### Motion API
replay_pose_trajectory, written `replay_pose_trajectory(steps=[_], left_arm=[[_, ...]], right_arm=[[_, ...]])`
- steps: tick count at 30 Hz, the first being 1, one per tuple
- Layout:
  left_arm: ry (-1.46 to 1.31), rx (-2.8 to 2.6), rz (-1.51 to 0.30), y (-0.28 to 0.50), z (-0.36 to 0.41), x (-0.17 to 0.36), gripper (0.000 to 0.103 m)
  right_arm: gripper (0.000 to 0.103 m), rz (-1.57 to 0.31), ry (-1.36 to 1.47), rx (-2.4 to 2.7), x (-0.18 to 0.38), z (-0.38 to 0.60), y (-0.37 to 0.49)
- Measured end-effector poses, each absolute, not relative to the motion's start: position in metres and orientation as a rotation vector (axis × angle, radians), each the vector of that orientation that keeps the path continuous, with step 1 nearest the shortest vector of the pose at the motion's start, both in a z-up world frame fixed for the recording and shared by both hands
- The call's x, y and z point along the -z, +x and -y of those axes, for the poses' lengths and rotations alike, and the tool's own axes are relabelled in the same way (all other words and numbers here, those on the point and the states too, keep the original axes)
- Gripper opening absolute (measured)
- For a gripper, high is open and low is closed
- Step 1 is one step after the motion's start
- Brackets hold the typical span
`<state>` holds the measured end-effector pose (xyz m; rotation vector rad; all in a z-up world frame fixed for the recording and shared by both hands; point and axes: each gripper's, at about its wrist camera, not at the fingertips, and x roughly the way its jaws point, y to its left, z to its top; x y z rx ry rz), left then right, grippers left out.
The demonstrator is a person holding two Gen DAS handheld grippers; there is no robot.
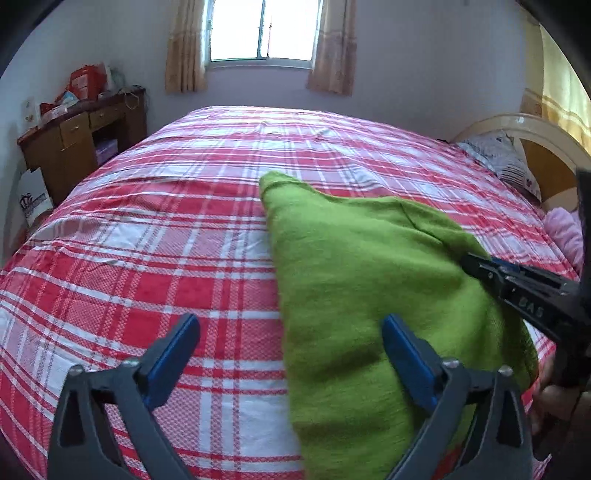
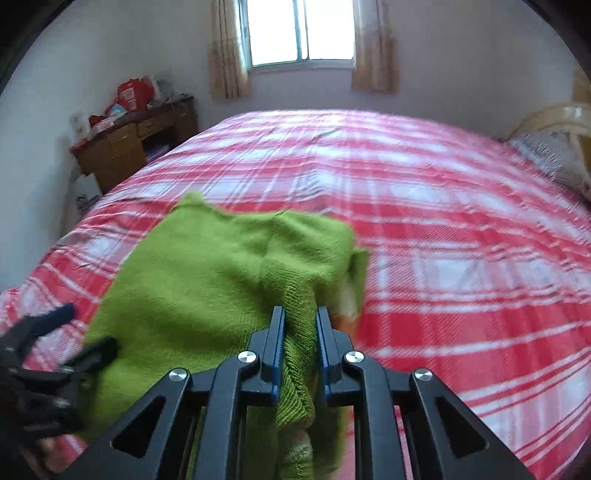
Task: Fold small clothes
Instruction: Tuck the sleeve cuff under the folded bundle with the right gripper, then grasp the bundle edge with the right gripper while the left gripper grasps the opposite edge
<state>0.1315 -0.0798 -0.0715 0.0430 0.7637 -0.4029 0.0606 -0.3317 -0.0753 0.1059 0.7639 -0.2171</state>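
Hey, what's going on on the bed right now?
A person is folding a green sweater on the plaid bed with two handheld tools. The right tool is shut on the sweater's ribbed edge. The left tool is open, straddling the sweater's left edge and holding nothing.

A wide bed covered by a red-and-white plaid sheet (image 1: 166,229) fills the room. Beyond it, a bright window (image 1: 263,29) sits in the pale wall between beige curtains (image 1: 184,48). A cluttered brown wooden desk (image 1: 77,140) stands at left. At right, a cream curved headboard (image 1: 517,125) backs a patterned pillow (image 1: 502,158).
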Motion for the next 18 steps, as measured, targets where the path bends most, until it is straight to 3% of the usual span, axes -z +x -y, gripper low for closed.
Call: replay_pose_trajectory(steps=[6, 7, 8, 10, 12, 15, 17, 18], left_arm=[[0.01, 0.422, -0.822, 0.135, 0.087, 0.092, 0.103], [-0.002, 0.43, -0.837, 0.136, 0.084, 0.092, 0.103], [-0.004, 0.442, -0.849, 0.136, 0.081, 0.092, 0.103], [0.009, 0.474, -0.841, 0.129, 0.071, 0.086, 0.103], [0.023, 0.485, -0.819, 0.121, 0.06, 0.08, 0.103], [0.029, 0.462, -0.771, 0.107, 0.046, 0.07, 0.103], [0.036, 0.449, -0.745, 0.102, 0.047, 0.068, 0.103], [0.05, 0.452, -0.733, 0.099, 0.051, 0.068, 0.103]], right_arm=[[0.016, -0.78, 0.192, 0.166, 0.094, 0.355, 0.064], [0.021, -0.778, 0.219, 0.149, 0.095, 0.36, 0.06], [0.038, -0.778, 0.243, 0.149, 0.095, 0.365, 0.053], [0.055, -0.768, 0.335, 0.14, 0.095, 0.378, 0.031], [0.055, -0.718, 0.478, 0.132, 0.092, 0.394, -0.006], [0.05, -0.685, 0.421, 0.239, 0.082, 0.387, -0.039], [0.028, -0.674, 0.386, 0.221, 0.074, 0.37, -0.053], [0.028, -0.661, 0.369, 0.203, 0.07, 0.359, -0.057]])
